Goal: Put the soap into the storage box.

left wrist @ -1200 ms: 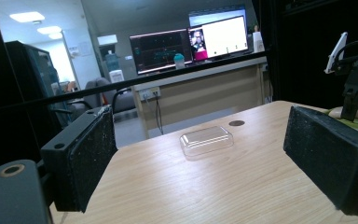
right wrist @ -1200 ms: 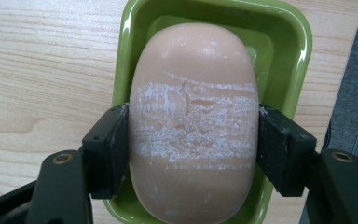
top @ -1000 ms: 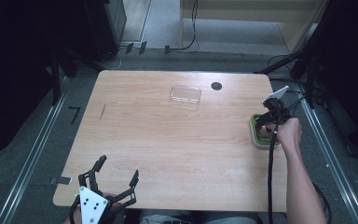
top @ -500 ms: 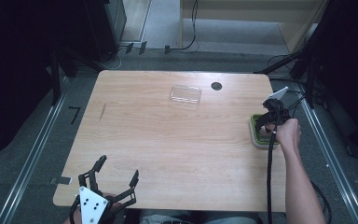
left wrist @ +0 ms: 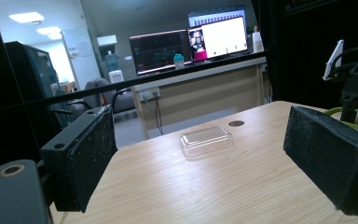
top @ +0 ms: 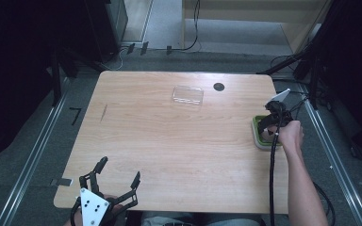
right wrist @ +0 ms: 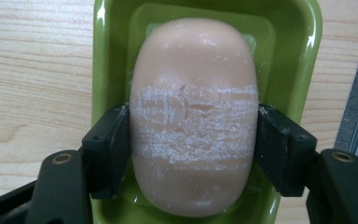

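A peach-coloured bar of soap (right wrist: 193,112) lies in a green soap dish (right wrist: 293,51) at the table's right edge. My right gripper (right wrist: 193,140) points down over the dish (top: 259,134), its two jaws pressed against the long sides of the bar. In the high view that right gripper (top: 269,123) hides the soap. A clear plastic lid (top: 187,95) lies flat near the far middle of the table, also seen as the clear lid (left wrist: 206,140) in the left gripper view. My left gripper (top: 115,181) rests at the near left corner, jaws wide apart and empty.
A small black round hole (top: 218,86) sits in the tabletop (top: 169,141) just right of the lid. Dark stands and cables surround the table. A desk with lit monitors (left wrist: 191,44) stands far behind.
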A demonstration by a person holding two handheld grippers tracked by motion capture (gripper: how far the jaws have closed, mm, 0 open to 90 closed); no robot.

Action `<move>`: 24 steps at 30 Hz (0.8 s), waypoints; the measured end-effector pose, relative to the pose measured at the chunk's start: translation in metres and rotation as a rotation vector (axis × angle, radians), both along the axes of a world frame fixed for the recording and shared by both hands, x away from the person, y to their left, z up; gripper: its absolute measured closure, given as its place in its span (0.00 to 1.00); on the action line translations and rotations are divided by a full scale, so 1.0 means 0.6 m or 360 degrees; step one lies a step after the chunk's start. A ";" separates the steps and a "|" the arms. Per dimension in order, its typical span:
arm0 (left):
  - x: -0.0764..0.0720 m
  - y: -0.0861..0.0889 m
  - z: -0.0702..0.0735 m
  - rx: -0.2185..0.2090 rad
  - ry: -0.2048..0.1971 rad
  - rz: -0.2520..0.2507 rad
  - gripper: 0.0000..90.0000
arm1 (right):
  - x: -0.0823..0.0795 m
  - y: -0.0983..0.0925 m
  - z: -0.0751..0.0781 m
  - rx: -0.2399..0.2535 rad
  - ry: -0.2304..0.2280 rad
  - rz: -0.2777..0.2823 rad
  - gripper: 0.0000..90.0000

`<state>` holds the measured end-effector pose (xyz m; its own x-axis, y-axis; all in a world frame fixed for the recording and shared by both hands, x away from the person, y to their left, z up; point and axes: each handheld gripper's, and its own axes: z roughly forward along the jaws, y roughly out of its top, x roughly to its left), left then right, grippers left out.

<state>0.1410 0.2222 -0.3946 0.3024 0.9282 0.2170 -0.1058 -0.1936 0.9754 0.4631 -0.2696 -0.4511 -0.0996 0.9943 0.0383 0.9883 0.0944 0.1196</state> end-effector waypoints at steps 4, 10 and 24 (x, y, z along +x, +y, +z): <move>0.000 0.000 0.000 0.0000 -0.0001 0.0001 0.11 | 0.000 0.000 -0.001 -0.0002 -0.0005 -0.0001 0.37; 0.000 0.000 0.000 0.0000 -0.0001 0.0001 0.11 | -0.001 0.000 0.000 -0.0003 -0.0002 0.0000 0.37; 0.002 -0.002 0.000 0.0001 0.0008 0.0007 0.11 | -0.010 -0.003 0.014 0.0028 -0.0048 0.0022 0.27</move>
